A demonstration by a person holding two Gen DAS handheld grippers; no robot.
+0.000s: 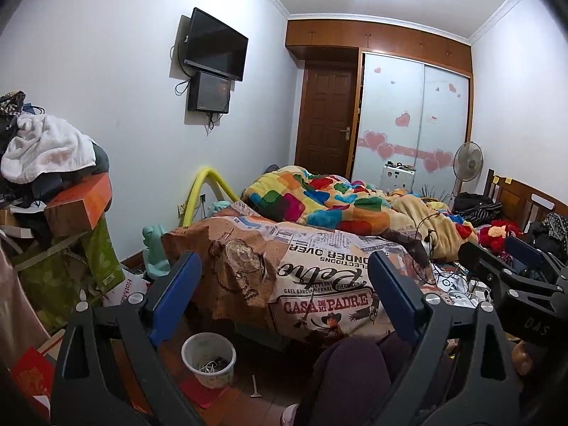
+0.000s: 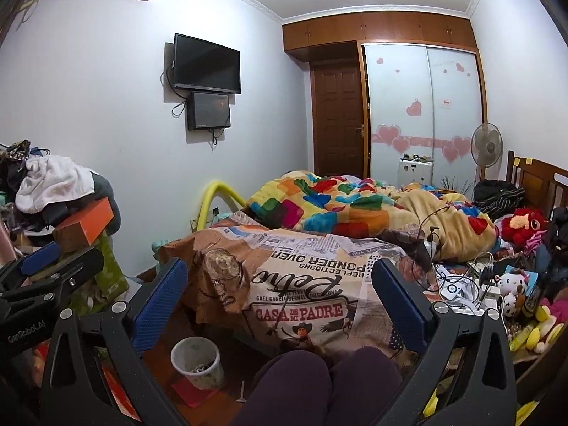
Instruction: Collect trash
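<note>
**Both grippers empty, collecting has barely begun**

The left gripper (image 1: 284, 301) has its two blue-padded fingers spread wide apart, and nothing is between them. The right gripper (image 2: 280, 301) is the same: fingers well apart, holding nothing. Both are held up in the air in front of the seated person, whose knees in dark purple trousers (image 2: 319, 383) show low in the views, and both look toward the bed.

Below and a little to the left of the grippers, on the wooden floor (image 1: 248, 372), stands a small white plastic waste bin (image 1: 208, 358). It already holds some small scraps, but I cannot say what they are. The bin stands partly on a flat red paper sheet (image 1: 202, 392), which may itself be trash. Just beside it on the floor lies a small pale stick-like object with a flat end (image 1: 255, 387); it is too small to identify, though it looks like something to pick up.

Beyond is the bed with the newspaper-print cover (image 1: 319, 284), a colourful patchwork blanket (image 1: 319, 202), and white cables and chargers (image 2: 461, 287) on its right side. At the far left there is a heap of clothes and boxes (image 1: 53, 177).

In my judgement the task is at an early stage: the loose pieces on the floor are not yet collected, and neither gripper has approached them.
</note>
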